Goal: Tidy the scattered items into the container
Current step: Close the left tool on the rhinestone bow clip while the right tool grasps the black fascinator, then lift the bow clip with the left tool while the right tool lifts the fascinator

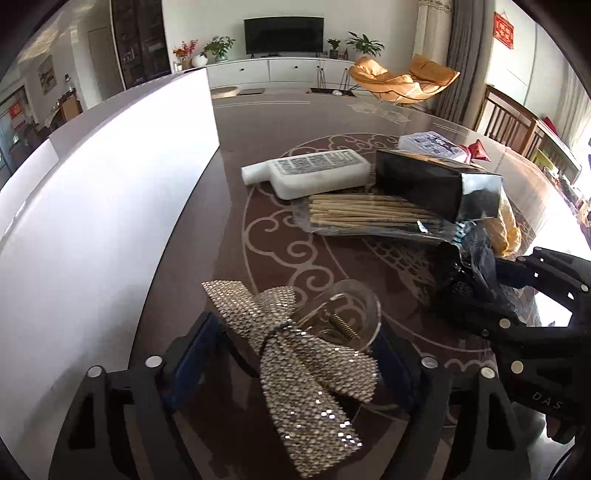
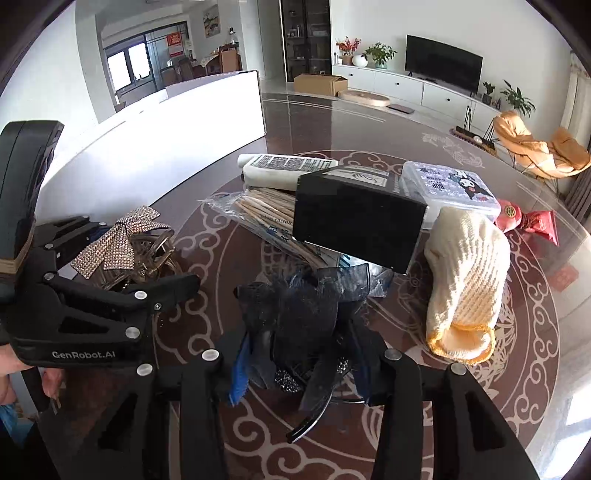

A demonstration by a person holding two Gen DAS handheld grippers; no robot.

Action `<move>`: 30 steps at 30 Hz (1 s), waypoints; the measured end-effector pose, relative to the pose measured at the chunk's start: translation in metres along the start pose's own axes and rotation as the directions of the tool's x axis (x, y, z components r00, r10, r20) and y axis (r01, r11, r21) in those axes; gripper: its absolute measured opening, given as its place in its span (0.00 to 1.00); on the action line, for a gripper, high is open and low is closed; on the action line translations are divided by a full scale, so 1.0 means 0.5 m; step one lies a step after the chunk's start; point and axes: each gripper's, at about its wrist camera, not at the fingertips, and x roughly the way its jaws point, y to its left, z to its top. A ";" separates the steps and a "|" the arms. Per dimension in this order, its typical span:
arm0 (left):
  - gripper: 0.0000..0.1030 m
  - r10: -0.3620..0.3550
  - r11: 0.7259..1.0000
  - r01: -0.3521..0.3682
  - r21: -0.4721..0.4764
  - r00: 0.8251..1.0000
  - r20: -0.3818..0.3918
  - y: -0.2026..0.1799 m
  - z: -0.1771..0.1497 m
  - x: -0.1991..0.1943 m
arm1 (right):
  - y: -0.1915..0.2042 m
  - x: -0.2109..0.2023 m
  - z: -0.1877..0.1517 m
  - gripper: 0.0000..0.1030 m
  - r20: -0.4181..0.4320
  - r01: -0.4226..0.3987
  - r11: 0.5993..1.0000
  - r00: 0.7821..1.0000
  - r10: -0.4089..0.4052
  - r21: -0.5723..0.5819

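Black box (image 2: pixel 356 229) crowds chopsticks (image 2: pixel 266 218); left hand-held gripper (image 1: pixel 295 354) clamps bow clip (image 1: pixel 295 350); right hand-held gripper (image 2: pixel 299 354) clamps tulle clip (image 2: pixel 299 321).

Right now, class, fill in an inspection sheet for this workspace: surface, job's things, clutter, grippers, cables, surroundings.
Surface: glossy dark table with pale swirl pattern.
Job's things: rhinestone bow clip; black mesh bow; white bottle; black box; bagged sticks; knit glove; clear printed case; red pouch; white container beside them.
Clutter: nothing seen beyond these.
Grippers: left gripper around the rhinestone bow clip; right gripper around the black mesh bow.
Cables: nothing seen.
Surroundings: living room, television, plants, orange chair.
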 end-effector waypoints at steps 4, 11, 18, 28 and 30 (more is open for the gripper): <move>0.61 -0.091 0.994 0.090 0.063 0.996 0.013 -0.045 -0.008 -0.019 | -0.031 -0.044 -0.056 0.44 -0.012 0.040 0.999 0.999 -0.041 -0.006; 0.64 -0.099 0.983 0.091 0.161 0.994 0.044 -0.143 -0.096 -0.077 | -0.108 -0.166 -0.207 0.45 0.002 0.170 0.982 0.985 -0.171 0.082; 0.91 -0.045 0.996 0.044 0.080 0.999 0.014 -0.125 -0.103 -0.080 | -0.112 -0.182 -0.232 0.91 -0.026 0.229 0.962 0.973 -0.228 0.149; 1.00 -0.037 0.998 0.036 0.059 0.999 0.002 -0.115 -0.091 -0.071 | -0.122 -0.173 -0.238 1.00 -0.045 0.222 0.959 0.975 -0.218 0.175; 1.00 -0.037 0.998 0.037 0.059 0.999 0.002 -0.116 -0.091 -0.070 | -0.122 -0.172 -0.238 1.00 -0.046 0.219 0.959 0.976 -0.215 0.178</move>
